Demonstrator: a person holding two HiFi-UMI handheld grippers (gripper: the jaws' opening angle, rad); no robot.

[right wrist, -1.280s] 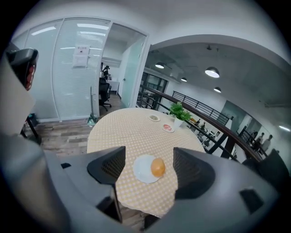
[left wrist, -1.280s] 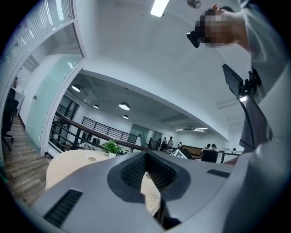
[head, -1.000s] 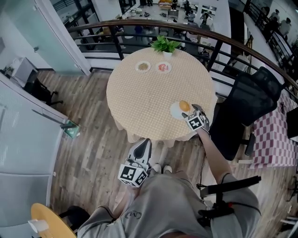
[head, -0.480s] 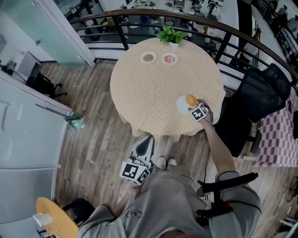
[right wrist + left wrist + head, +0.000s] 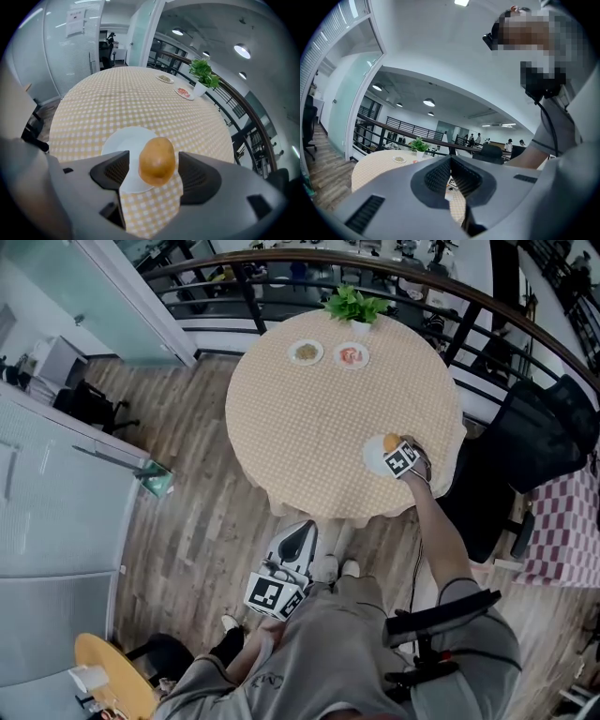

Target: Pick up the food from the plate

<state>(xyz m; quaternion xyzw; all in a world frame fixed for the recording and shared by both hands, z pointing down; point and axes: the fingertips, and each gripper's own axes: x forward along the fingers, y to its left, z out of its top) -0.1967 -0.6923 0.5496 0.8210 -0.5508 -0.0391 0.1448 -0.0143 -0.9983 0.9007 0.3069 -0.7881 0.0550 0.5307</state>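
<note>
A brown, potato-like piece of food [image 5: 157, 161] sits on a white plate [image 5: 124, 145] near the right edge of the round checked table [image 5: 309, 427]. My right gripper [image 5: 153, 171] is open, one jaw on each side of the food with a small gap both ways. From the head view the food [image 5: 390, 441] shows just past the right gripper [image 5: 394, 448] on the plate [image 5: 373, 461]. My left gripper [image 5: 302, 531] hangs low in front of the person, off the table, with its jaws shut on nothing [image 5: 451, 161].
Two small dishes [image 5: 307, 352] [image 5: 352, 355] and a potted plant [image 5: 354, 306] stand at the table's far side. A curved railing [image 5: 487, 324] runs behind it. A black office chair [image 5: 534, 442] stands right of the table. Wood floor lies on the left.
My right gripper has moved forward over the plate until its jaws lie on both sides of the food. The left gripper has stayed low by the person's body.
</note>
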